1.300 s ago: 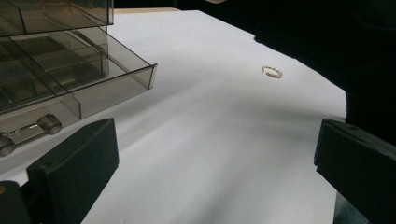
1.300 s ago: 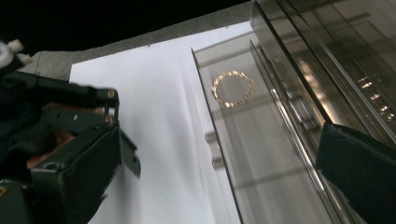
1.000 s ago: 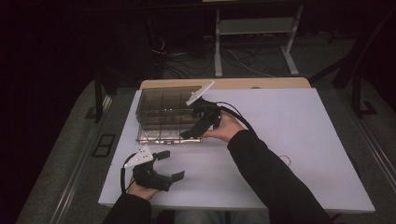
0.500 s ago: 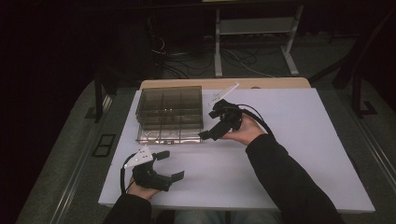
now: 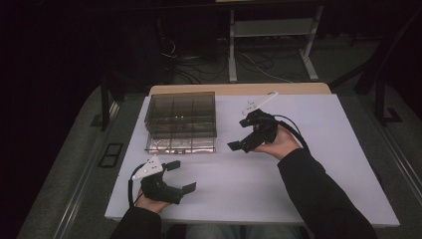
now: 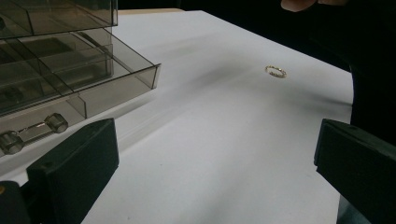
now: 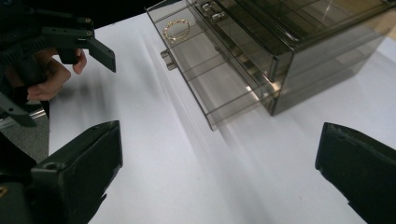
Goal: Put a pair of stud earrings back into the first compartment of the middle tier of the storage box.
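A smoky clear drawer box stands at the table's back left, its bottom drawer pulled out toward me. That drawer holds a gold bracelet and small metal pieces. My right gripper hovers open just right of the drawer front, with nothing between its jaws. The left gripper rests open near the front edge, below the drawer, also empty. It appears again in the right gripper view. A small gold ring lies loose on the white table.
The white tabletop stretches wide to the right of the box. My right forearm in a dark sleeve crosses the table's front right. Beyond the table's far edge are a dark floor, cables and a white stand.
My right gripper has drawn away from the box's front corner and moved to the right, open. The left gripper and the pulled-out drawer have stayed where they were.
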The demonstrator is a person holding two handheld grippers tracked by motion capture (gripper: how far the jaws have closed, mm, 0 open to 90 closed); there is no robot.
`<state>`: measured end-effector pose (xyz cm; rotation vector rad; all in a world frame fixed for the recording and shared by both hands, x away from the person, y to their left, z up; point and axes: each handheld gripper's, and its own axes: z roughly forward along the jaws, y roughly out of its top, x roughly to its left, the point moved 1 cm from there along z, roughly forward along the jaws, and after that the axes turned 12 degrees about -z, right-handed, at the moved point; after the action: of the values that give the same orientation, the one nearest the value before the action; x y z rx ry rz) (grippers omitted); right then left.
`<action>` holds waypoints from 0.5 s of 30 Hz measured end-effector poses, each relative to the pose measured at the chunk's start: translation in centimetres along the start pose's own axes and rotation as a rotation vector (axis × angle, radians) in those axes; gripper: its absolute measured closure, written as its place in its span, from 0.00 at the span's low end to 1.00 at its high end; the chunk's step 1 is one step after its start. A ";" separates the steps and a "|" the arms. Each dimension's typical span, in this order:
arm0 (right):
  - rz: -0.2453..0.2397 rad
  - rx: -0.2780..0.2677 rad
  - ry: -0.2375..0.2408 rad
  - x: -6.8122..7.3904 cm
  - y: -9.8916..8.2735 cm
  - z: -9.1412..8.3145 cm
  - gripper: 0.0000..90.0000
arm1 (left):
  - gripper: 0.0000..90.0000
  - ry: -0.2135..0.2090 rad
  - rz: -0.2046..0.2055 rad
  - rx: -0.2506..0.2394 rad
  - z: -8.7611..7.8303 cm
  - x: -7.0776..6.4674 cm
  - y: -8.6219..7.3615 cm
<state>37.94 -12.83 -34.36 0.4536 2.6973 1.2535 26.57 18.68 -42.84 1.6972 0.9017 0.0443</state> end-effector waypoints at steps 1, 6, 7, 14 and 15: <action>0.000 -0.004 -0.003 0.0 -0.2 -0.3 0.00 | 0.00 0.001 0.000 0.000 0.0 0.0 0.0; 0.018 -0.018 -0.024 -0.1 -1.5 -1.4 0.00 | 0.00 0.002 -0.003 -0.002 0.0 0.0 0.0; 0.023 -0.018 -0.028 -0.1 -1.7 -1.6 0.00 | 0.00 0.003 -0.002 -0.001 0.0 0.0 0.0; 0.048 -0.026 -0.054 0.0 -3.8 -2.9 0.00 | 0.00 0.005 -0.002 -0.002 -0.1 0.0 0.0; 0.054 -0.025 -0.057 0.1 -4.2 -3.1 0.00 | 0.00 0.005 -0.003 -0.002 -0.1 0.0 0.0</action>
<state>36.22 -17.58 -35.54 0.5542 2.6361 1.2668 26.52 18.73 -42.84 1.6945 0.9077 0.0481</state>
